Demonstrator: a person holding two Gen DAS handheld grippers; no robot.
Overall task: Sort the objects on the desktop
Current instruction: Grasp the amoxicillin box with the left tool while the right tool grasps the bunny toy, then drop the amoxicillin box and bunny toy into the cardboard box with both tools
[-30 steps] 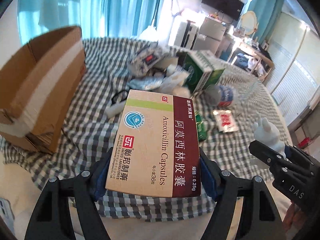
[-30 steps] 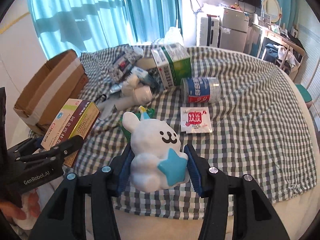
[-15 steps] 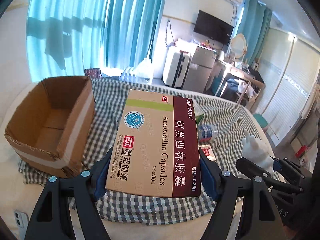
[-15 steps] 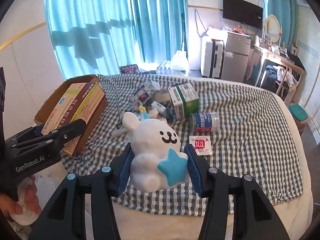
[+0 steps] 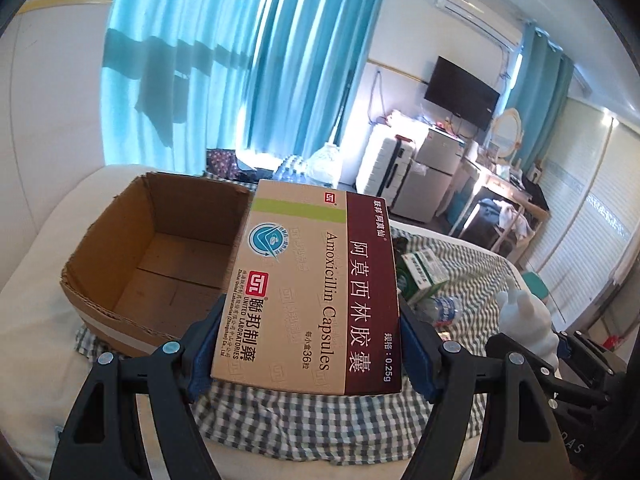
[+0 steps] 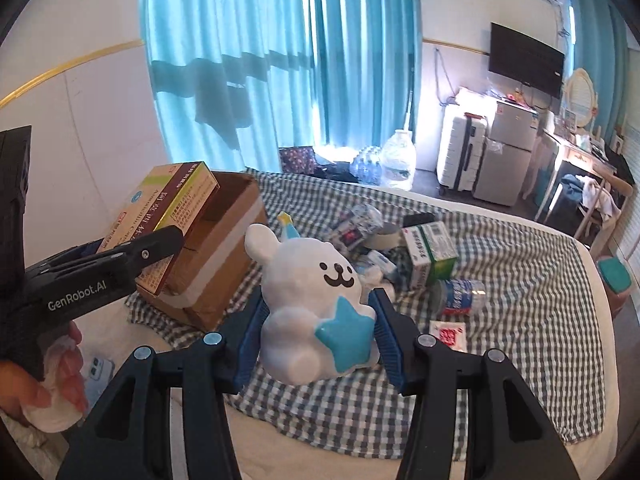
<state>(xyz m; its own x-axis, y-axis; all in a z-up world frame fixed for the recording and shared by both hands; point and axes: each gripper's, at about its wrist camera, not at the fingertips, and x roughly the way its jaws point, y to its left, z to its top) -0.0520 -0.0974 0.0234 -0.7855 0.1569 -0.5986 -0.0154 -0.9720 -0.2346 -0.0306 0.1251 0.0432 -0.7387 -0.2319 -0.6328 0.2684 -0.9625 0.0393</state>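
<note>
My left gripper is shut on a tan and maroon amoxicillin box, held in the air beside the open cardboard box. Seen from the right wrist, the same medicine box hangs at the cardboard box's near left wall, with the left gripper's black finger across it. A white rabbit figure with a blue star sits between the blue pads of my right gripper, which is shut on it above the checked cloth. The rabbit figure also shows at the left wrist view's right edge.
On the cloth lie a green and white carton, a blue-labelled bottle, a red and white sachet and several small packets. A hand holds the left gripper; a phone lies below it. A suitcase and fridge stand at the far wall.
Both grippers have risen with their loads and swung left. The cardboard box's inside has come into the left wrist view, and the heap on the cloth has dropped away.
</note>
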